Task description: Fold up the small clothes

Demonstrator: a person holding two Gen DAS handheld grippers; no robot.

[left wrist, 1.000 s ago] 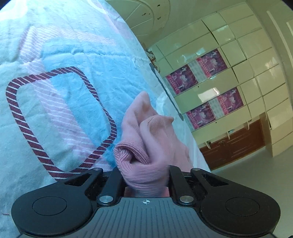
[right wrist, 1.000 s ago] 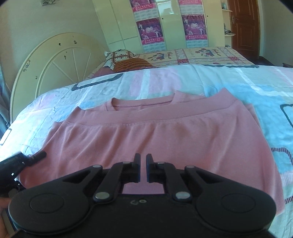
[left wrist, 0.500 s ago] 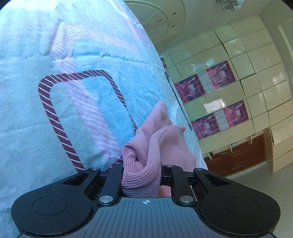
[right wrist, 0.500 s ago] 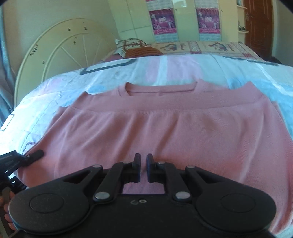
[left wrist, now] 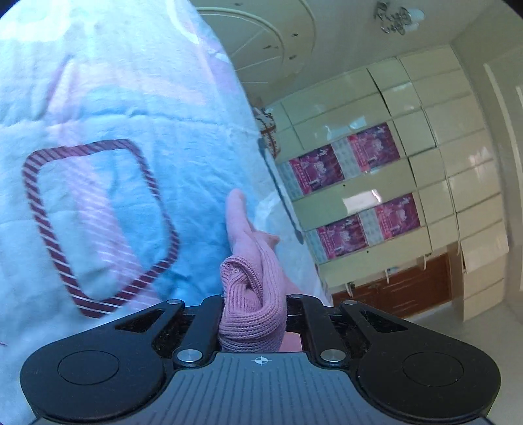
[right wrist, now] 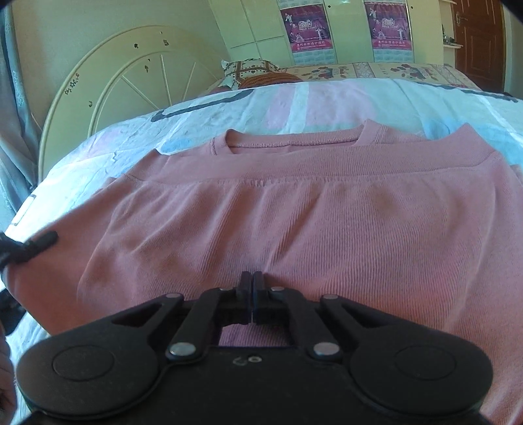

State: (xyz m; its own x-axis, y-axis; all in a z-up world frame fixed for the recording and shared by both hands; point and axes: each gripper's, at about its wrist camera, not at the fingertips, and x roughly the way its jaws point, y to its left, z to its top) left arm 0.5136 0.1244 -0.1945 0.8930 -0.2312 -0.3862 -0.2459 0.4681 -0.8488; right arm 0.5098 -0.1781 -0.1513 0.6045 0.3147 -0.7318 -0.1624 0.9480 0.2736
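The soft, limp pink top (right wrist: 327,229) lay folded near the bed's (right wrist: 327,98) headboard end, its bunched edge pinched in the left claw (left wrist: 253,314), the right claw (right wrist: 252,294) closed, seemingly on its near hem

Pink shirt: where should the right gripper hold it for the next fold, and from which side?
Judging by its pose, the pink shirt lies flat, neckline far. The right gripper best pinches the near folded edge, low from the near side; left gripper clamps bunched fabric.

The sweater (right wrist: 294,209) is spread on the bed (right wrist: 327,101), neckline toward the pillow (right wrist: 251,70). A headboard (right wrist: 124,85) stands behind at left, and cabinets (right wrist: 346,29) behind the pillow.
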